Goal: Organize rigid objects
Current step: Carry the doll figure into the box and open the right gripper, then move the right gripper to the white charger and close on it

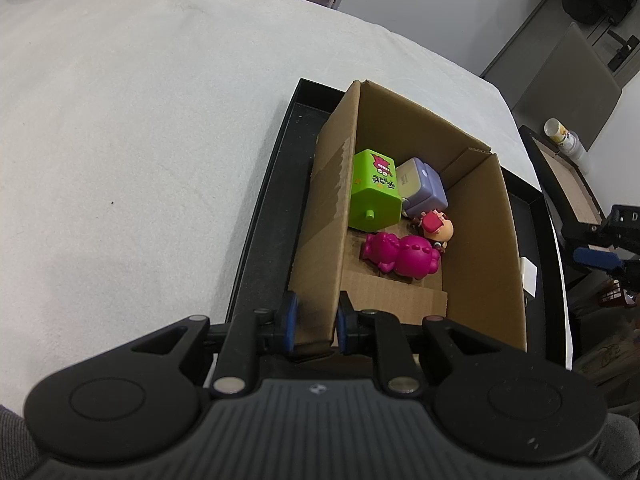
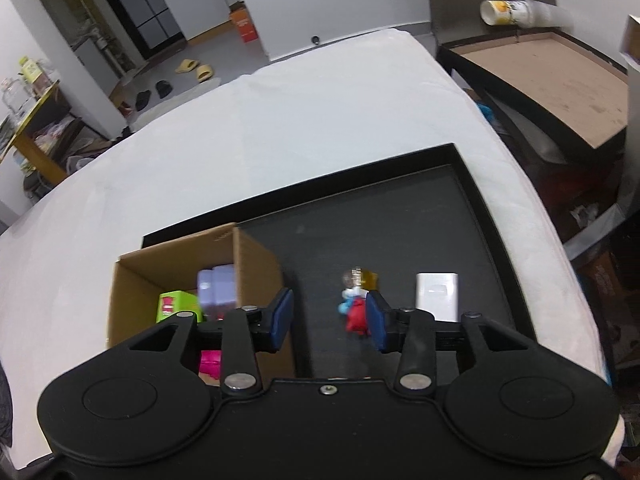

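Note:
A cardboard box (image 1: 476,240) stands in a black tray (image 1: 264,236) on a white cloth. Inside it lie a green block (image 1: 374,196), a purple case (image 1: 424,188), a magenta figure (image 1: 400,256) and a small doll (image 1: 436,228). My left gripper (image 1: 316,324) is shut on the box's near left wall. My right gripper (image 2: 328,316) is open above the tray (image 2: 400,216), right of the box (image 2: 256,264). A small red and blue figure (image 2: 354,300) stands on the tray just left of its right finger. A white block (image 2: 436,296) lies further right.
The white cloth (image 1: 140,140) spreads left and behind the tray. A dark side table with a brown top (image 2: 552,80) and a cup (image 2: 504,12) stands to the right. The right gripper shows at the right edge of the left wrist view (image 1: 600,256).

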Available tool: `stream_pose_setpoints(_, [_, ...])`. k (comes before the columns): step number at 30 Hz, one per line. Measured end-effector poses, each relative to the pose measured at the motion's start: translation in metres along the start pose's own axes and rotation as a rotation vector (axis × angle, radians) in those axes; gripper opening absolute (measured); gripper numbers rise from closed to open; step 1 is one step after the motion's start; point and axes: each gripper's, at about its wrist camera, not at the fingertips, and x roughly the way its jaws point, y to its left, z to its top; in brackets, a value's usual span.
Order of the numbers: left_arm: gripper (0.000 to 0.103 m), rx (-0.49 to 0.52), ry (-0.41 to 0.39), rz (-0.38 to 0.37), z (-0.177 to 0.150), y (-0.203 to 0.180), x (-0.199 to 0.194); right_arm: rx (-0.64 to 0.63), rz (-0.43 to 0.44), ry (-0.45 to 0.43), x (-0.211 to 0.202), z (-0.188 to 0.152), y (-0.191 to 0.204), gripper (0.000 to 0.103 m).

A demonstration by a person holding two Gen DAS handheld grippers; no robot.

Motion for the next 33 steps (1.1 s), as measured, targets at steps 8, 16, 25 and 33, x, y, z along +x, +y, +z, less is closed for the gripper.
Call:
stream_pose_setpoints(8, [0.018, 0.000, 0.000, 0.000, 0.000, 0.000, 0.000, 0.019, -0.035, 0.015, 0.008, -0.002, -0.021, 0.042])
stream_pose_setpoints(16, [0.018, 0.002, 0.000, 0.002, 0.000, -0.001, -0.001, 0.048, -0.069, 0.042, 0.022, -0.008, -0.039, 0.051])
stream_pose_setpoints(25, [0.018, 0.001, 0.001, 0.002, 0.000, -0.001, 0.000, 0.051, -0.113, 0.076, 0.043, -0.011, -0.049, 0.067])
stream_pose_setpoints(33, [0.018, 0.001, 0.001, 0.002, 0.000, -0.001, 0.000, 0.041, -0.156, 0.106, 0.066, -0.012, -0.056, 0.067])
